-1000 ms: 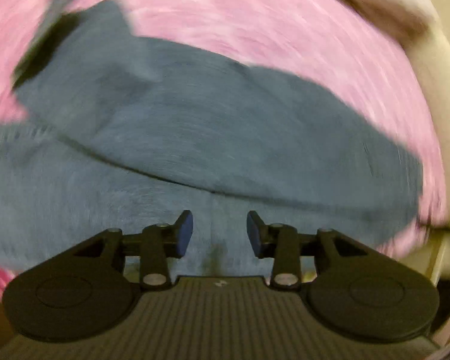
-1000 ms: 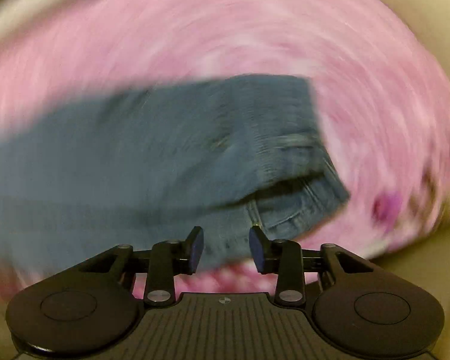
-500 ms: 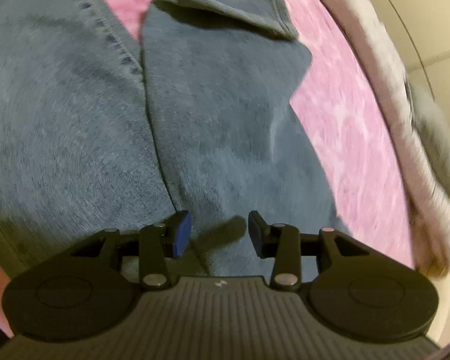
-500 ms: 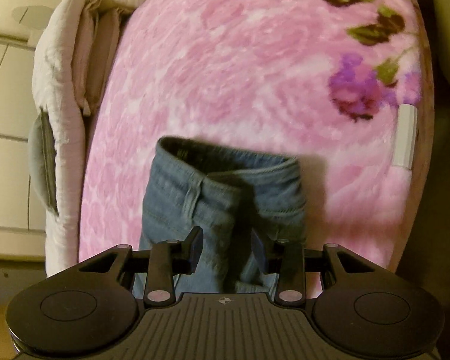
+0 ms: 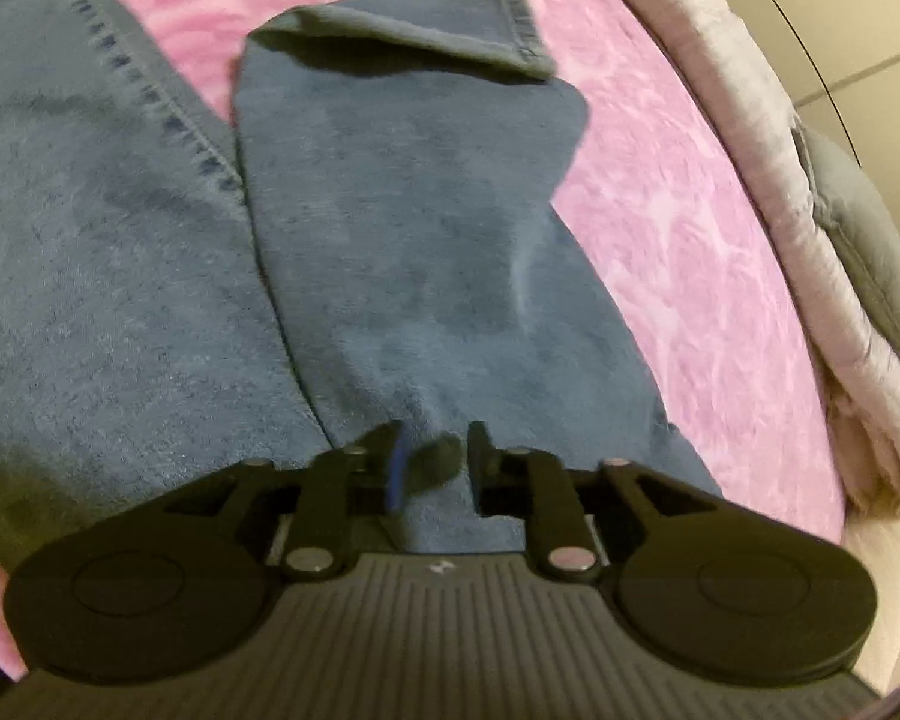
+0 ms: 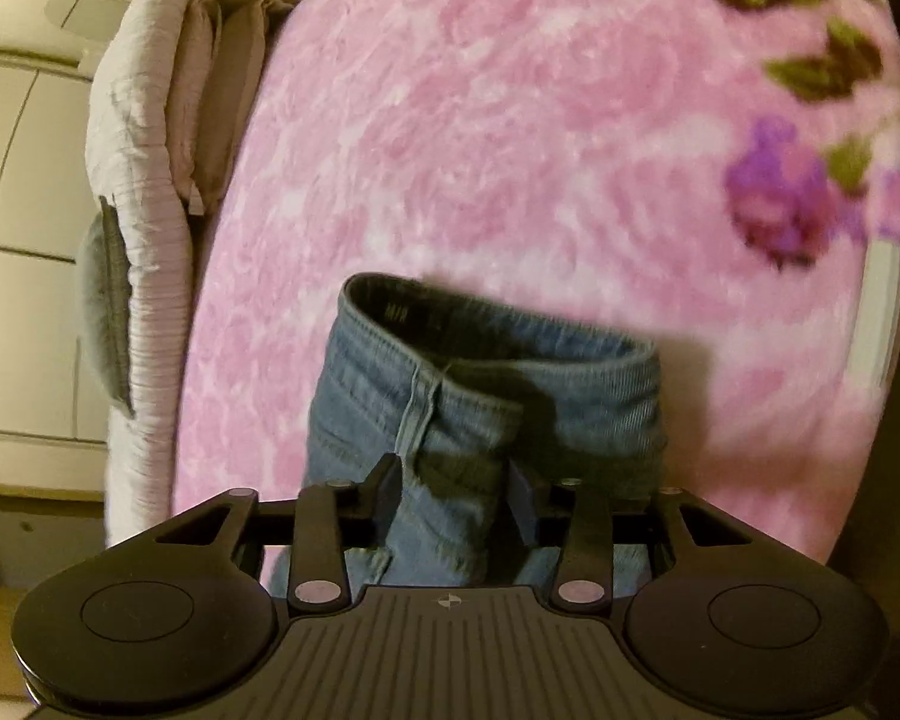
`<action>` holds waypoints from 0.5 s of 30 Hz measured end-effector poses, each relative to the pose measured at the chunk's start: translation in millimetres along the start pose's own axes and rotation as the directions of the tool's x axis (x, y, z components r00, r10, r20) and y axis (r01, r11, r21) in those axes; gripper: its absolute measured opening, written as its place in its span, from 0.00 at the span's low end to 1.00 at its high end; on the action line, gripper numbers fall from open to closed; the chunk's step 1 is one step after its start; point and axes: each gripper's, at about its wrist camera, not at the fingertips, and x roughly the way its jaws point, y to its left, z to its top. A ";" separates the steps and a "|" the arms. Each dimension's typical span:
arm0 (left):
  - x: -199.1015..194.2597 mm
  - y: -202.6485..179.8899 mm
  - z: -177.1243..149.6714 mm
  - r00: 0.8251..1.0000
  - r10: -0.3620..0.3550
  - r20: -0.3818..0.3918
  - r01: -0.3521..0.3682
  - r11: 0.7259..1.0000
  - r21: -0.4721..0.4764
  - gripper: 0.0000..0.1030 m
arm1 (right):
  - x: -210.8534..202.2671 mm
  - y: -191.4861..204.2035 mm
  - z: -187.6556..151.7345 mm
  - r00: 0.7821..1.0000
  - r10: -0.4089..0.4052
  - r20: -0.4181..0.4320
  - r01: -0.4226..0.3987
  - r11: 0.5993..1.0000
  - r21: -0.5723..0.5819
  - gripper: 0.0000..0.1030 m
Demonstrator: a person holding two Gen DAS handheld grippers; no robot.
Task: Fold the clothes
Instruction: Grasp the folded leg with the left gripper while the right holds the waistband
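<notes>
Pink floral bed blanket (image 6: 510, 150) carries blue denim jeans (image 5: 390, 228), folding barely begun; left hand-held gripper (image 5: 432, 465) closing on a leg, right hand-held gripper (image 6: 453, 495) opening over the waistband.

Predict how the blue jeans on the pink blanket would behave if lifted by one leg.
The jeans would probably droop rather than hold shape: the hem already lies flopped back over its leg. The thick waistband and heavy seams suggest they are fairly weighty, likely to drag. On the fuzzy pink blanket they would probably catch, not slide.
</notes>
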 end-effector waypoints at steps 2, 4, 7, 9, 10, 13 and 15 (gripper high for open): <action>1.6 2.3 -1.6 1.000 -0.015 0.008 0.015 1.000 -0.022 0.14 | 0.5 -0.9 -3.8 1.000 0.012 -0.003 -0.012 1.000 0.001 0.47; -2.6 1.7 -2.0 1.000 -0.021 0.015 0.020 1.000 0.015 0.00 | 4.5 1.9 -1.6 1.000 -0.008 -0.007 0.008 1.000 -0.030 0.41; -20.8 -5.3 0.0 0.996 -0.029 0.080 0.021 0.995 0.099 0.00 | 3.7 14.1 6.7 0.999 -0.050 -0.011 0.048 0.993 -0.108 0.16; -42.7 -6.6 0.6 0.986 -0.058 0.156 0.042 0.994 0.105 0.00 | -3.6 27.5 8.4 0.999 -0.033 -0.010 0.030 0.983 -0.184 0.14; -53.9 -2.9 0.2 0.982 -0.073 0.176 0.057 0.994 0.094 0.00 | -7.9 34.6 8.7 1.000 -0.021 -0.009 0.018 0.975 -0.223 0.13; -73.7 14.5 -1.8 0.985 -0.090 0.149 0.086 0.996 0.033 0.00 | -16.5 48.7 10.6 1.000 0.002 -0.027 -0.009 0.960 -0.280 0.13; -65.1 24.1 -4.8 0.993 -0.072 0.093 0.076 0.996 -0.039 0.08 | -16.2 51.2 9.9 0.999 -0.022 -0.041 0.008 0.952 -0.305 0.13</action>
